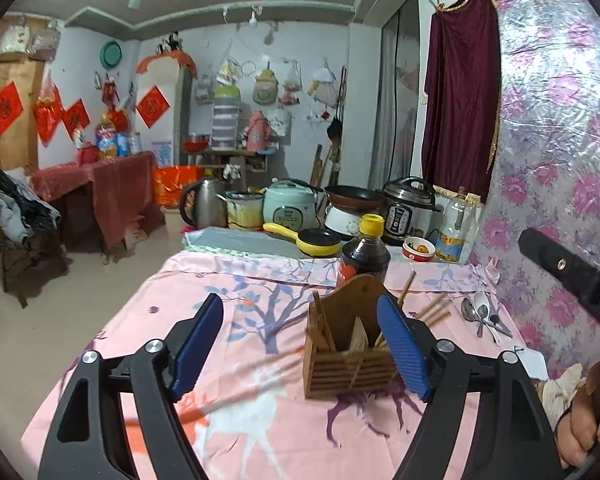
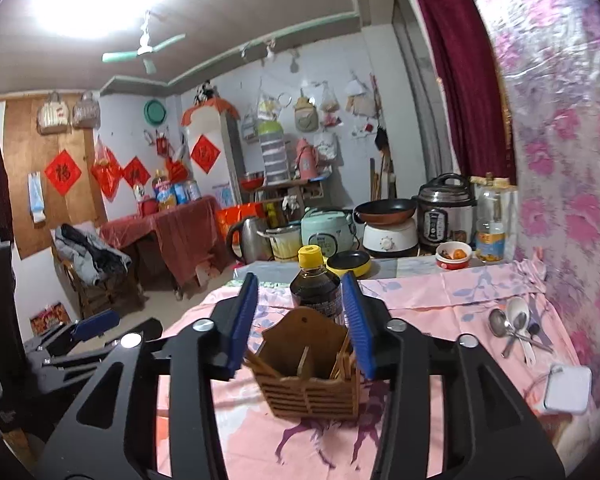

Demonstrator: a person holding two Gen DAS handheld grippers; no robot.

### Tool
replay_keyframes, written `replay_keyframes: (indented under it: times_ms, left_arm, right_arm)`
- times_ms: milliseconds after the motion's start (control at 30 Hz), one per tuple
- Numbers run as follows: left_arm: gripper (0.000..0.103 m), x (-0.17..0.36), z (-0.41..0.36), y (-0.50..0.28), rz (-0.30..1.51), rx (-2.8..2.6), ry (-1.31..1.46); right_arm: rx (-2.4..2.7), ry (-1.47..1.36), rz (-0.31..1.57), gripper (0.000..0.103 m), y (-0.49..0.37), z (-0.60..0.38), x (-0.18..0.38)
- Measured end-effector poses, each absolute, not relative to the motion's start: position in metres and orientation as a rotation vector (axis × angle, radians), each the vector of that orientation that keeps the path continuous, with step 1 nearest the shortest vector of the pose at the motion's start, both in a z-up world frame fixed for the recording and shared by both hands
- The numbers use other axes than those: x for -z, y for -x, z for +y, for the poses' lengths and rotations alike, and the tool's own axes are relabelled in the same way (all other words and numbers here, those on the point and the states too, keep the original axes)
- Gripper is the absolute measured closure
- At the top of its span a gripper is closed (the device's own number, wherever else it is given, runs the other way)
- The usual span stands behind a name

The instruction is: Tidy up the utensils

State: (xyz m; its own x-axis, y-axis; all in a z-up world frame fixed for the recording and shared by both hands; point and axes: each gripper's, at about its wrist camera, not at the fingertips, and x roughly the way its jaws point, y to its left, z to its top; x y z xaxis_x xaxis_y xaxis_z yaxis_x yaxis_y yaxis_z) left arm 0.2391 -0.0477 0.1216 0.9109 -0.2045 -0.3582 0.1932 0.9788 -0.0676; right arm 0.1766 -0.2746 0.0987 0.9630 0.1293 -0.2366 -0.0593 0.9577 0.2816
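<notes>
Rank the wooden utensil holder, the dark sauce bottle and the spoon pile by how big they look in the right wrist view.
1. Wooden utensil holder, though it is nearest the camera.
2. Dark sauce bottle, partly hidden behind the holder.
3. Spoon pile, smallest.

A pink-clothed table (image 2: 480, 292) bears wooden holder (image 2: 312, 380), sauce bottle (image 2: 316, 292), spoons (image 2: 514, 326).

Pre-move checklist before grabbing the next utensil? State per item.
1. Left gripper open, nothing held: ok.
2. Right gripper open, nothing held: ok.
3. Wooden holder upright on the cloth: ok.
4. Spoons still loose by the wall, not sorted: not ok.
5. Chopsticks lying loose behind the holder: not ok.
6. Sauce bottle right behind the holder, touching or apart: cannot tell.
</notes>
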Motion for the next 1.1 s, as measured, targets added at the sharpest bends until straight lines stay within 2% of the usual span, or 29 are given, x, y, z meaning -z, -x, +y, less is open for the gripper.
replay_keyframes:
  times_ms: [100, 200, 267, 333, 467, 600, 767, 1100]
  left_arm:
    - [0.016, -0.122, -0.045, -0.189, 0.317, 0.181, 0.014]
    - [0.012, -0.121, -0.044, -0.14, 0.262, 0.16, -0.004]
    - [0.009, -0.12, -0.043, -0.103, 0.223, 0.155, -0.001]
    - [0.006, -0.118, -0.042, -0.071, 0.186, 0.146, 0.0]
    - [0.006, -0.111, -0.04, -0.021, 0.148, 0.123, -0.007]
    - [0.006, -0.099, -0.038, 0.003, 0.151, 0.114, -0.036]
    - [0.006, -0.091, -0.031, 0.006, 0.123, 0.068, -0.051]
    - [0.006, -0.079, -0.009, -0.025, 0.212, 0.029, 0.026]
  right_arm:
    - [-0.079, -0.31, 0.219, 0.043, -0.129, -0.273, -0.104]
    - [-0.058, -0.311, 0.187, 0.029, -0.083, -0.266, -0.108]
    - [-0.041, -0.294, 0.158, 0.016, -0.045, -0.257, -0.108]
    - [-0.003, -0.268, 0.123, 0.008, -0.011, -0.248, -0.106]
    - [0.084, -0.193, 0.038, 0.007, 0.052, -0.231, -0.099]
    - [0.13, -0.134, -0.013, 0.007, 0.074, -0.222, -0.1]
    - [0.141, -0.204, 0.021, 0.007, 0.055, -0.227, -0.09]
    - [0.148, -0.183, 0.165, 0.007, 0.014, -0.218, -0.056]
